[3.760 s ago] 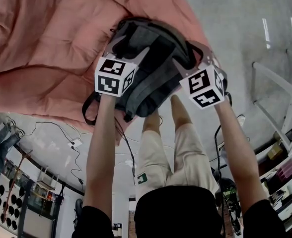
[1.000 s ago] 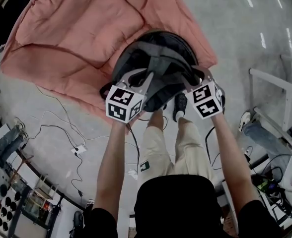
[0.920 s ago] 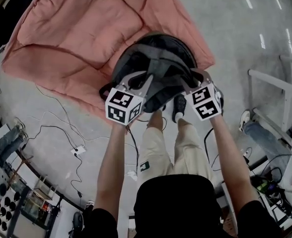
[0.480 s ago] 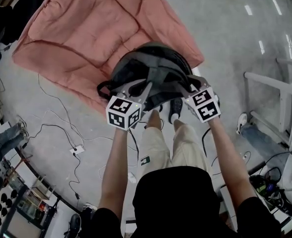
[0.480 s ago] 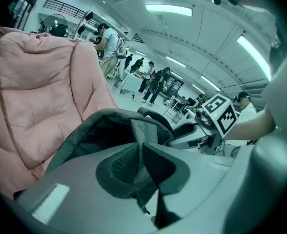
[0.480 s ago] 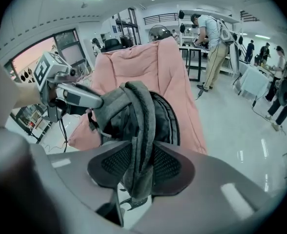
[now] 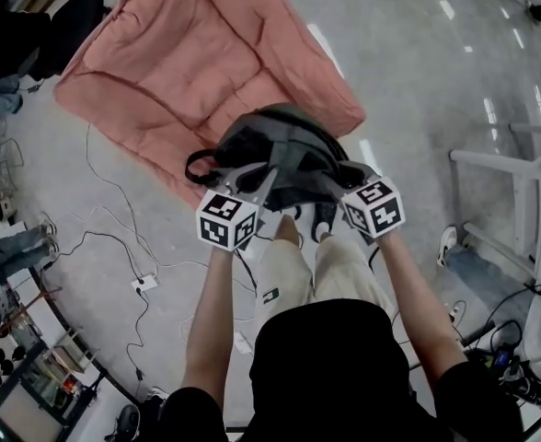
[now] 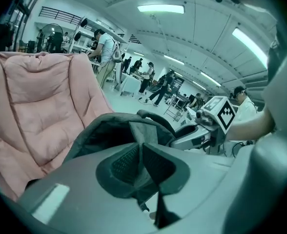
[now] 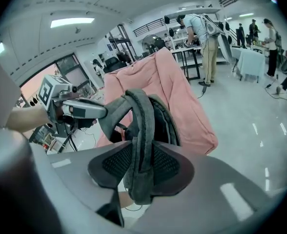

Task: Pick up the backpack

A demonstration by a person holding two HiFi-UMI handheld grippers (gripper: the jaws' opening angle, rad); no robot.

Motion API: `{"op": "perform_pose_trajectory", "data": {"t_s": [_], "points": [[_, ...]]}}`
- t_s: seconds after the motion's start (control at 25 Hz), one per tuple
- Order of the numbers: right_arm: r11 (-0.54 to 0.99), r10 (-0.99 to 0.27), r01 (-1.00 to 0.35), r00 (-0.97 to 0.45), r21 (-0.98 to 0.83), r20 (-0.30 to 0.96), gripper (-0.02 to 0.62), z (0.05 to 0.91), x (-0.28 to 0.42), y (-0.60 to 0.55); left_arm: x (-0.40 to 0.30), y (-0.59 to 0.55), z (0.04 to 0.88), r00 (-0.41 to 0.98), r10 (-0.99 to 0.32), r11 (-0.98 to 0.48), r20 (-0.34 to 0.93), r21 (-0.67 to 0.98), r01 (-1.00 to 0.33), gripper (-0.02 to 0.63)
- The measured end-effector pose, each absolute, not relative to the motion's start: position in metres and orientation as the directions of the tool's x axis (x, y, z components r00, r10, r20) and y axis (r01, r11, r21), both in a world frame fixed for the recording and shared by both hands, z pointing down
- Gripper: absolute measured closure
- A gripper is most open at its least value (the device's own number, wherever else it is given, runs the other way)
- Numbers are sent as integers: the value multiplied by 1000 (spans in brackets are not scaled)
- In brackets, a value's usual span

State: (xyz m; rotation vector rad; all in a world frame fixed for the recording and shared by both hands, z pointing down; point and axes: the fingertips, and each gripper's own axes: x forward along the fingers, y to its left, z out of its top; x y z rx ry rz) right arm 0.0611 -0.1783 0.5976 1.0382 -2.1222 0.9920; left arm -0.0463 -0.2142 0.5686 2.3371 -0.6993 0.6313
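Left hand-held gripper [image 8: 141, 165] pinches a backpack [image 7: 280, 150] fold; right hand-held gripper [image 9: 142, 167], jaws just closing further, clamps its padded strap [image 9: 143, 126]. Soft, saggy, likely light, it hangs over the pink quilt's [image 7: 188, 63] near edge; straps hold surest.

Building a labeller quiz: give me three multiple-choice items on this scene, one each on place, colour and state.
1. Where is the backpack? A on a shelf; B held up in front of the person; C worn on the person's back.
2. The quilt is: A blue; B green; C pink.
3. The left claw is: A shut on backpack fabric; B open, empty; C shut on a cable.
Answers: B, it hangs before the legs; C, plainly pink in every view; A, its pads pinch grey fabric.
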Motion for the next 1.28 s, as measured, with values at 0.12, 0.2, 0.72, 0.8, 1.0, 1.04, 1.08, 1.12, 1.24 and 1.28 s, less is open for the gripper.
{"op": "perform_pose_trajectory", "data": {"t_s": [0.12,0.2,0.72,0.8,1.0,1.04,1.08,1.12,1.24,1.28], "points": [[414,-420,-823,-552,-389,720,470,587,63,-172,-45,-203,557,740,-352,-660,573,409,-630,581],[411,-430,-822,-557,-395,711,471,586,63,-169,-45,-195,556,737,-368,-649,566,411,-640,583],[433,-540,-827,-556,-358,632,482,516,82,-166,-31,-174,504,719,-448,-637,531,375,-674,578],[428,-562,-830,-553,-356,615,483,500,87,-167,-25,-175,490,725,-459,-642,514,372,-670,578],[417,-616,-840,-542,-347,571,485,458,98,-174,-10,-183,447,748,-486,-667,452,361,-652,578],[416,-627,-841,-541,-347,561,485,450,101,-176,-7,-185,438,752,-490,-675,440,355,-647,578],[416,-637,-841,-541,-346,549,485,442,104,-177,-3,-186,430,756,-494,-684,430,345,-643,578],[417,-649,-842,-540,-343,537,485,435,107,-178,0,-187,422,759,-497,-694,421,332,-639,578],[428,-681,-842,-539,-328,496,485,408,113,-184,6,-194,394,760,-511,-726,402,272,-632,578],[435,-689,-841,-541,-322,482,485,399,114,-187,8,-197,384,759,-518,-733,395,252,-632,578]]}}
